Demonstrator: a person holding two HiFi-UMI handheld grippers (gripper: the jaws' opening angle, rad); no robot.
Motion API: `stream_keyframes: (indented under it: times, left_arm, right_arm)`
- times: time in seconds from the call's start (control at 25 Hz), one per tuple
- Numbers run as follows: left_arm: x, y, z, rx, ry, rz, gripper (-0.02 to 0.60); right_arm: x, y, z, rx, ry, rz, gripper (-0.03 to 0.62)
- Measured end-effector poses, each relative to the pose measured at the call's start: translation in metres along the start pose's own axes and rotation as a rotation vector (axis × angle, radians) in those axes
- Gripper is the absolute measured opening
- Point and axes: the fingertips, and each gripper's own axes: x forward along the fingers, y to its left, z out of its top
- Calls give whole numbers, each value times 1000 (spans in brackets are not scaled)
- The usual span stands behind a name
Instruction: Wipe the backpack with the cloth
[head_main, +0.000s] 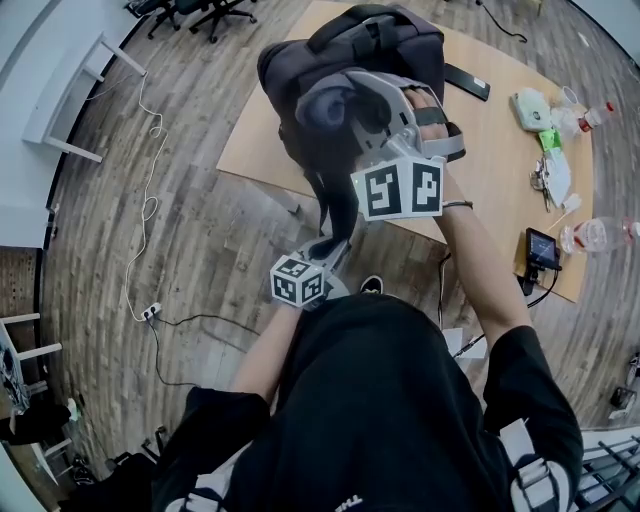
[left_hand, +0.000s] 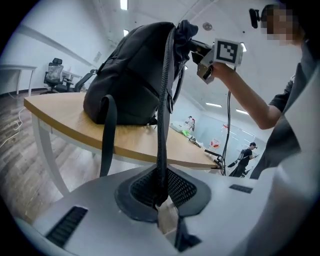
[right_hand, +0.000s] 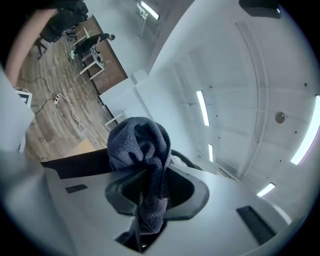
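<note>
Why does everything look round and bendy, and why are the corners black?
Head view: the wide lens bends the floor planks and the table edge into curves. Left gripper view: black corners ring the picture; the backpack looks sharp. Right gripper view: the ceiling lights glare white, but the cloth weave is clear.

Black backpack (head_main: 385, 40), grey-blue cloth (right_hand: 137, 145)

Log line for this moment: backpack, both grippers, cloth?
backpack: on table | left gripper: shut on strap | right gripper: shut on cloth, by backpack top
</note>
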Motion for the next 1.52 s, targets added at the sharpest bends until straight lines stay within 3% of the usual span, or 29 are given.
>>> stream_keyframes:
  times: [0.2,0.28,0.36,0.48,0.72,0.92,1.0,1.12,1.24,1.36,1.52]
  left_arm:
    - [7,-10,3,-6,-7,-36,48]
    - [9,-12,0,-18,0,-46,48]
    - [10,-15,-5,-35,2,-59,48]
    - [8,-15,-1,-62,-17,-64,48]
    - [5,-8,10,-127,-35,-41,48]
    - [-9,9,-6,-157,-17,16,46]
    - [-12,11,-7,-142,-12,18,46]
    - [-10,10,-4,-120,-10,18,46]
    - [-14,9,0,-84,-19,19,46]
    - [-19,10,5,-69,-36,22,46]
    - [-23,9,3,-41,-35,23,46]
  right_arm:
    - [11,-12,5,-92,21,-15,86]
    - [4,-2,3,-126,11,-41,84]
    - [-6,25,-6,-163,5,-12,81]
    - [-18,95,-27,-163,39,176,81]
    - [-85,282,-69,-98,154,704,81]
    - [-123,331,-53,170,168,854,80]
    - [-125,334,-52,199,164,880,81]
    - [-112,323,-59,81,173,811,81]
    - [-82,283,-61,-49,177,610,81]
    - [-47,220,-54,-55,160,395,81]
    - [-16,135,-30,-122,90,191,81]
